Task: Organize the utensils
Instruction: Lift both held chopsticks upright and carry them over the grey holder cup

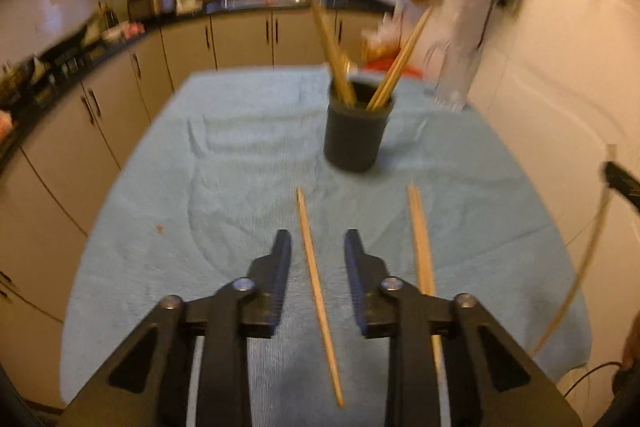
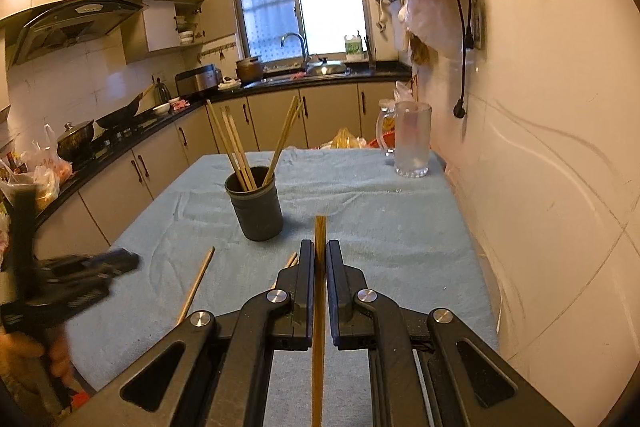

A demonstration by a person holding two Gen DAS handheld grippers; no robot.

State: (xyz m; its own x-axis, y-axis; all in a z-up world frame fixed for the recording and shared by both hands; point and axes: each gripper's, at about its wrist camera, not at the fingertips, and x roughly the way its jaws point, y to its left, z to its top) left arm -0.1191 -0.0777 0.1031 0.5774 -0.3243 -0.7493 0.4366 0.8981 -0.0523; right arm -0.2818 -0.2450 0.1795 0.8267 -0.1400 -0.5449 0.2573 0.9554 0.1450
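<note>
A dark round holder (image 1: 354, 131) with several wooden chopsticks standing in it sits on the blue cloth; it also shows in the right wrist view (image 2: 256, 205). My left gripper (image 1: 317, 247) is open low over the cloth, its fingers on either side of a loose chopstick (image 1: 318, 291). A second loose chopstick (image 1: 420, 247) lies just to its right. My right gripper (image 2: 319, 259) is shut on a chopstick (image 2: 319, 307), held above the cloth near the holder. The left gripper (image 2: 100, 267) shows blurred at the left of the right wrist view.
A frosted glass mug (image 2: 412, 139) stands at the far right of the table by the wall (image 2: 540, 147). Bags hang on that wall. Kitchen cabinets (image 2: 132, 179) and a counter run along the left and back. The blue cloth (image 1: 240, 147) covers the table.
</note>
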